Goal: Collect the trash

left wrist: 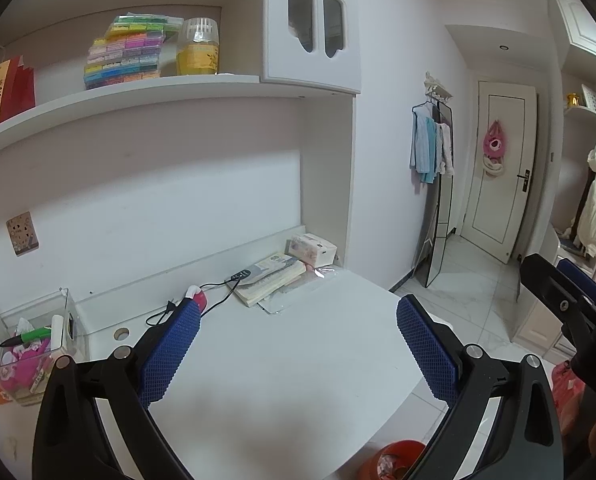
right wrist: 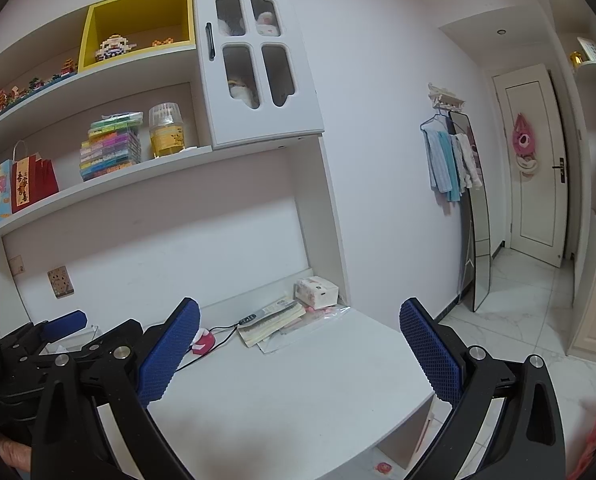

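My left gripper [left wrist: 298, 344] hangs open over the white desk [left wrist: 282, 360], nothing between its blue pads. My right gripper [right wrist: 298, 348] is open and empty too, over the same desk [right wrist: 298, 392]. Each shows in the other's view: the right gripper [left wrist: 549, 268] at the far right, the left gripper [right wrist: 110, 322] at the lower left. A clear plastic wrapper [left wrist: 298, 292] [right wrist: 321, 322] lies at the back of the desk, partly under a book [left wrist: 270, 278]. An orange-red bin [left wrist: 393, 456] with scraps inside stands on the floor below the desk's front edge.
A tissue box [left wrist: 311, 248] sits in the back corner. A black cable with a remote [left wrist: 238, 276] runs to a small red-and-white object [left wrist: 197, 295]. At the left stands a clear box [left wrist: 30, 352] of pens and paper. Shelves hang overhead. A small red item [right wrist: 383, 467] lies on the floor.
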{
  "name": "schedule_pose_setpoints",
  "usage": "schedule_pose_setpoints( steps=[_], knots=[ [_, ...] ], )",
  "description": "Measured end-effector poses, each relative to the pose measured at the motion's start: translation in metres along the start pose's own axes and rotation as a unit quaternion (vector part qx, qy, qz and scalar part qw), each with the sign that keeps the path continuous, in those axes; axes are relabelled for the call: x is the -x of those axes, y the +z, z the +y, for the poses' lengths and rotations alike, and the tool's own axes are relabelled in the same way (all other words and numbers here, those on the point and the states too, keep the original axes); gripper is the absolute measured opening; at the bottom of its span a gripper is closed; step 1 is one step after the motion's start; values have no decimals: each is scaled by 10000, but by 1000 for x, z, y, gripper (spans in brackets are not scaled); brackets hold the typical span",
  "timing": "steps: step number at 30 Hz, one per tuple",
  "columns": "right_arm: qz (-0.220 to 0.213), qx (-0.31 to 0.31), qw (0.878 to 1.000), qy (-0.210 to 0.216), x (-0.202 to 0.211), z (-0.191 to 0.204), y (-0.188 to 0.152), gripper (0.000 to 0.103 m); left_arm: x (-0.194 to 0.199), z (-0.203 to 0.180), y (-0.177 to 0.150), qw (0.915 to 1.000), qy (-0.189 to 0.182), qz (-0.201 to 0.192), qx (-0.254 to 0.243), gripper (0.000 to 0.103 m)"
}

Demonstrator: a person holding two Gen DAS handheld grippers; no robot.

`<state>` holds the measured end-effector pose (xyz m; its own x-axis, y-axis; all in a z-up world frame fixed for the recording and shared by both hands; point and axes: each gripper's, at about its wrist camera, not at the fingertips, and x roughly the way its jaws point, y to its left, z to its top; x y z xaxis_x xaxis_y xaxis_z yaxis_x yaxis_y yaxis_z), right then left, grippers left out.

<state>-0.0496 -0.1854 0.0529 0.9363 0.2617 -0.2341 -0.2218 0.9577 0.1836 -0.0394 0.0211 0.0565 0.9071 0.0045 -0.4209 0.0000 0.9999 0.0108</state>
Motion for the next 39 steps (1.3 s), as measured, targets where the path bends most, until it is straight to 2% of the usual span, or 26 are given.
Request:
schedule_pose_setpoints(
  steps=[39],
  knots=[
    [57,-50,10000,29,-16,3,-4,98,-8,-10,0,9997,96,97,-224,97]
  ],
)
